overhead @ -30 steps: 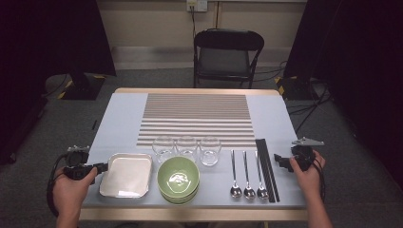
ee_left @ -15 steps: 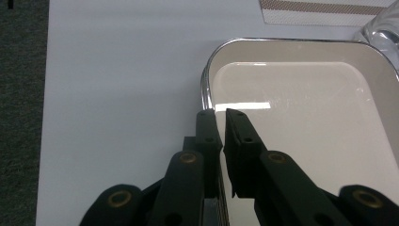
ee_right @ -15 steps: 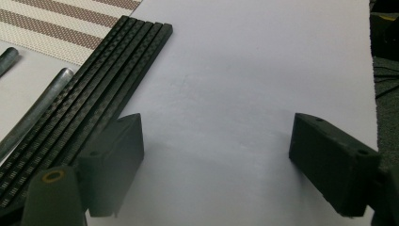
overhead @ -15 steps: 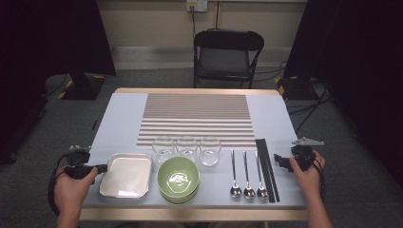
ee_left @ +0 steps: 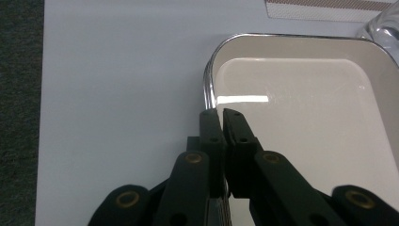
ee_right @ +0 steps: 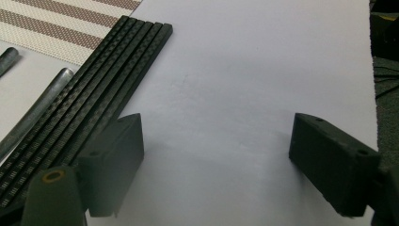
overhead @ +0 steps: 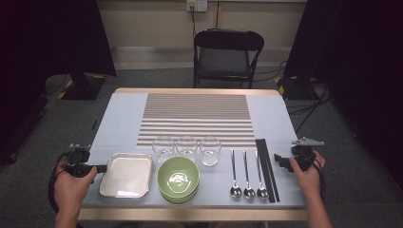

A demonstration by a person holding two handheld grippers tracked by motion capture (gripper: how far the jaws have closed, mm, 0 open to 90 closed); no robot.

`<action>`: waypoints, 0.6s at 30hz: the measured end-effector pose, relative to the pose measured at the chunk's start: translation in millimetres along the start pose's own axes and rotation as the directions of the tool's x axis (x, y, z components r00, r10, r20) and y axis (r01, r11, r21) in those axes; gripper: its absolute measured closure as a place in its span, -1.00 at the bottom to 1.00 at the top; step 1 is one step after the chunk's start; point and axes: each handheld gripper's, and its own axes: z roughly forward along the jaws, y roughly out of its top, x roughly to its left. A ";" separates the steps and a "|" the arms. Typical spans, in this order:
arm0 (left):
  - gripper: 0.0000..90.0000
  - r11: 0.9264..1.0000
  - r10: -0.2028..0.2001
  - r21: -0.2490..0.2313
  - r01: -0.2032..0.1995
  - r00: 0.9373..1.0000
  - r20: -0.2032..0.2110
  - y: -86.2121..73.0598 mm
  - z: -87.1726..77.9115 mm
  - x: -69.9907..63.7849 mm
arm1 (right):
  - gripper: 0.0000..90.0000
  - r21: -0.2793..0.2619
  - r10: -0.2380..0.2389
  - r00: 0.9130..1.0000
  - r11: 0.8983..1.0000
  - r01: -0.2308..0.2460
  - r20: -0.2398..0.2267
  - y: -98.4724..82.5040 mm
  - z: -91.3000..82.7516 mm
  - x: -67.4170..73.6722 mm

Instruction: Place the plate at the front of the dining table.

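A square metal tray lies at the front left of the table. My left gripper reaches it from the left, and its jaws have just been closing. In the left gripper view they stand almost together, pinched on the tray's left rim, which runs down between them. My right gripper rests at the front right, just right of the black chopsticks. Its jaws are spread wide over bare table, holding nothing, with the chopsticks by the left jaw.
A stack of green bowls sits right of the tray, with three glasses behind. Three spoons lie left of the chopsticks. A striped placemat covers the table's middle. A folding chair stands beyond the far edge.
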 end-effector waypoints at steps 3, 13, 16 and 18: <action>0.95 1.000 -0.008 -0.003 0.008 1.000 0.006 0.1 0.4 0.8 | -0.61 0.000 0.001 1.000 1.000 -0.001 0.001 0.0 0.0 0.1; 0.96 1.000 -0.024 0.000 0.024 1.000 0.003 0.9 0.1 0.5 | -0.61 0.001 0.000 1.000 1.000 0.000 0.000 0.0 0.0 0.0; 0.97 1.000 -0.022 -0.011 0.022 1.000 0.002 1.4 -1.5 0.7 | -0.61 0.001 0.000 1.000 1.000 0.000 0.000 0.0 0.0 0.0; 1.00 0.999 -0.021 -0.031 0.021 1.000 -0.010 1.9 -4.2 -0.5 | -0.61 0.001 0.000 1.000 1.000 0.000 0.000 0.0 0.0 0.0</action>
